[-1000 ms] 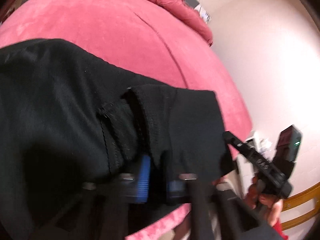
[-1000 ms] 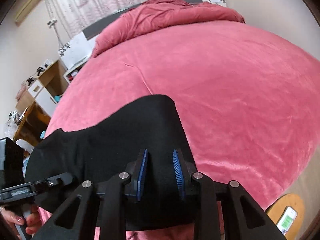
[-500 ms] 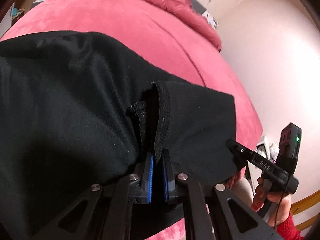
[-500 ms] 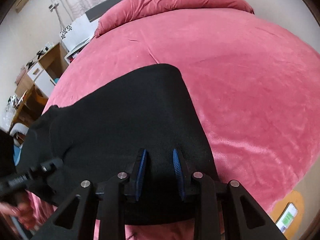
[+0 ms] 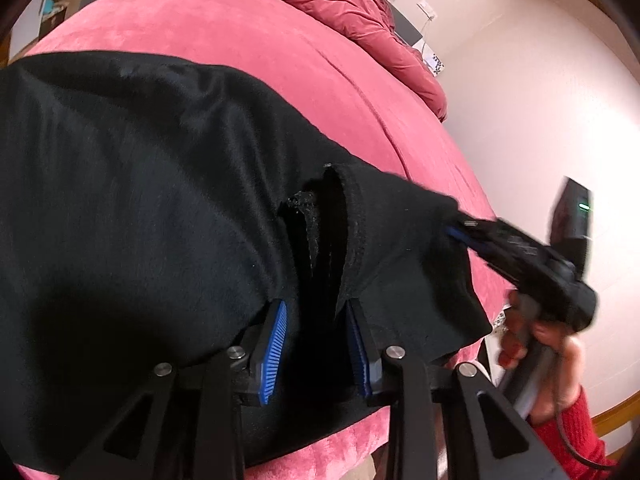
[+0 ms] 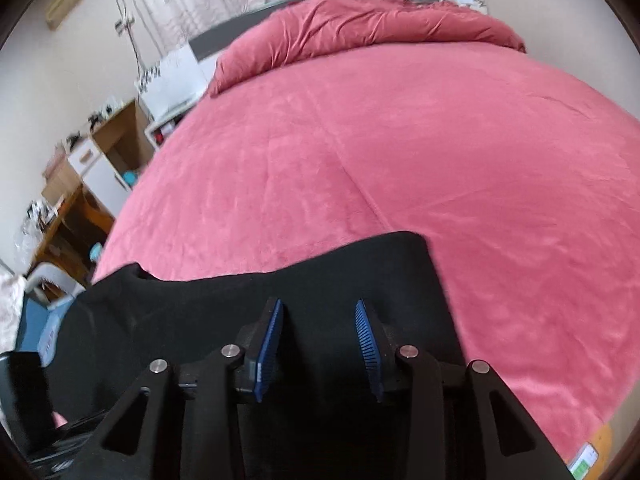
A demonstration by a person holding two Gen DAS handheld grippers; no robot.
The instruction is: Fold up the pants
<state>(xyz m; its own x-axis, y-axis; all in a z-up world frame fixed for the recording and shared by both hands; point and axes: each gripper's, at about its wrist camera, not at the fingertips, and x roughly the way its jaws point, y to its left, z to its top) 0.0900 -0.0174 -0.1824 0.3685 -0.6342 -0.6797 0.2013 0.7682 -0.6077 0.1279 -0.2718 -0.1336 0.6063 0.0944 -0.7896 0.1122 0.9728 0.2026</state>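
Black pants [image 5: 140, 208] lie on the pink bed [image 5: 248, 40] near its front edge, and show in the right wrist view [image 6: 320, 280] too. My left gripper [image 5: 316, 316] is open, its blue pads on either side of a split hem seam [image 5: 332, 216] without pinching it. My right gripper [image 6: 320, 312] is open over the black cloth, which lies between and under its fingers. In the left wrist view the right gripper [image 5: 464, 230] reaches in from the right, its tip at the pants' right corner.
A bunched pink duvet [image 6: 360, 20] lies at the head of the bed. Wooden shelves and a desk [image 6: 80, 184] stand to the left of the bed. A pale wall [image 5: 540, 80] is to the right. A phone [image 6: 584, 460] lies on a wooden surface at the lower right.
My left gripper was shut on the hem half a second ago and has opened. My right gripper has opened wider and pulled back towards the pants' near edge.
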